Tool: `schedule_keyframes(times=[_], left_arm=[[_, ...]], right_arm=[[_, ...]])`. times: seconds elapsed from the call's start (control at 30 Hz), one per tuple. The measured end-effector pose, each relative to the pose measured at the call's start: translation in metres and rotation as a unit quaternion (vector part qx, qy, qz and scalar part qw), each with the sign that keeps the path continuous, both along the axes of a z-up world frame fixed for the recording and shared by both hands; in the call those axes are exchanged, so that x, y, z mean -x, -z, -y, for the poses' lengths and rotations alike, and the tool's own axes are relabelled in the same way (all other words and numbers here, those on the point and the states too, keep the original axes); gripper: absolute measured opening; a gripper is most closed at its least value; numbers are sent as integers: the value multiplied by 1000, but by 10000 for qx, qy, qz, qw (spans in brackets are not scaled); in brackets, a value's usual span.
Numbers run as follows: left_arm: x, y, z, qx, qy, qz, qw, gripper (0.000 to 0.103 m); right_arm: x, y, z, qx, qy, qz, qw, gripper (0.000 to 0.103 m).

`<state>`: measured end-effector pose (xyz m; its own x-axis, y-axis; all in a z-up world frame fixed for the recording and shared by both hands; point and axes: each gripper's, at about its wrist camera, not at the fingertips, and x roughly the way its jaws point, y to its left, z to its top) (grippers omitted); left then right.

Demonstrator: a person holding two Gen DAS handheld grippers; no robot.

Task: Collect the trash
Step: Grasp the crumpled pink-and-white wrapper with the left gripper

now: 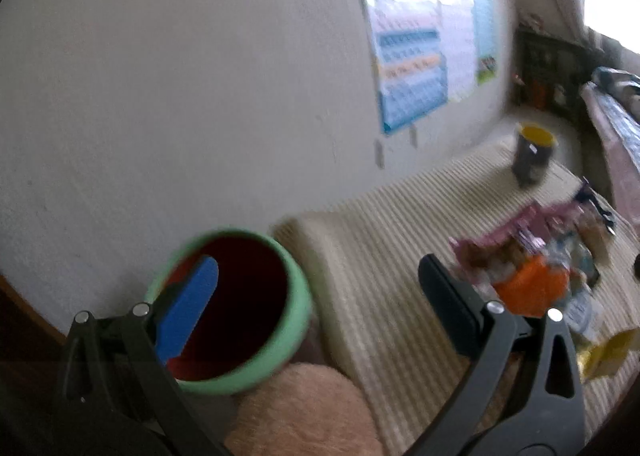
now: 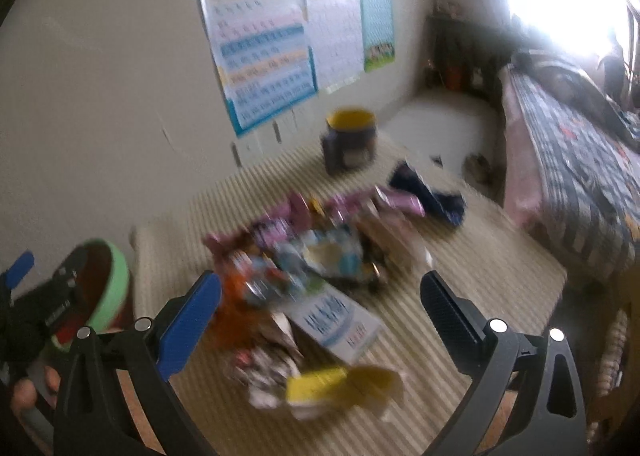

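Landmark: the striped mat on the floor.

Trash pile heaped on the middle of the mat: pink wrappers, an orange wrapper, a white-and-blue carton at the near side, a yellow packet nearest of all. Too blurred to name the pieces more finely.

Right gripper spread wide, holding nothing, poised over the mat's near edge with the pile dead ahead between and just beyond the fingertips. Carton's long axis running slantwise across the gap, from near left to far right. Clearly the nearer tool for a first pick.

Left gripper likewise spread and empty, off the mat's left end, aimed mostly at the green bin that stands just beside that end against the wall. Pile well off to its right; orange wrapper just past its right finger.

Likely next: a short drop forward onto carton or yellow packet, then a carry leftward to the bin.

Room: open mat on the right of the pile; a dark cup with yellow inside at the mat's far end, well apart; bed along the mat's right side; wall close on the left, so little swing space near the bin.
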<state>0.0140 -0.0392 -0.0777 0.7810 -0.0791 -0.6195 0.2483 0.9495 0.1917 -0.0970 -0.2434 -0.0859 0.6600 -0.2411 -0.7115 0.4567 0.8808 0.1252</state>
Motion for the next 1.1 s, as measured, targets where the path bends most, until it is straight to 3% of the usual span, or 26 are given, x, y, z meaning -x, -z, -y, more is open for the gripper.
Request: schedule_keyframes(times=[0.2, 0.27, 0.37, 0.43, 0.5, 0.57, 0.67, 0.73, 0.77, 0.8, 0.83, 0.87, 1.1], left_arm=[[-22, 35, 40, 110, 822, -1130, 9901, 98], [-29, 48, 54, 161, 1007, -1399, 9849, 93], [-42, 68, 71, 192, 1166, -1815, 9763, 68], [-42, 73, 74, 487, 1251, -2013, 9703, 55], [-43, 74, 73, 772, 1311, -2134, 9650, 35], [-38, 68, 74, 689, 1411, -2006, 9670, 18], [-34, 62, 74, 404, 1444, -1774, 9726, 6], [-34, 64, 69, 374, 1369, -1807, 9733, 8], [-33, 64, 65, 438, 1368, -1814, 9729, 22], [-33, 64, 63, 494, 1393, -1829, 9720, 50], [-34, 64, 62, 544, 1406, -1851, 9711, 62], [-34, 64, 60, 625, 1404, -1869, 9703, 68], [-33, 68, 59, 1040, 1445, -2193, 9593, 71]], right_arm=[[5, 25, 12, -263, 51, -192, 9995, 96], [4, 27, 13, -295, 0, -158, 9994, 96], [3, 28, 13, -338, -79, -160, 9993, 96], [3, 30, 14, -444, -112, -182, 9988, 96], [1, 34, 16, -574, -138, -206, 9980, 96], [-1, 37, 17, -656, -151, -228, 9975, 96], [-9, 40, 17, -863, -290, -188, 9957, 96], [-14, 40, 17, -930, -348, -185, 9949, 96], [-17, 40, 16, -950, -362, -188, 9946, 96], [-19, 40, 16, -962, -373, -182, 9945, 96], [-20, 39, 14, -965, -385, -175, 9944, 96], [-20, 39, 13, -955, -401, -177, 9945, 96], [-15, 41, 16, -1007, -312, -185, 9943, 96]])
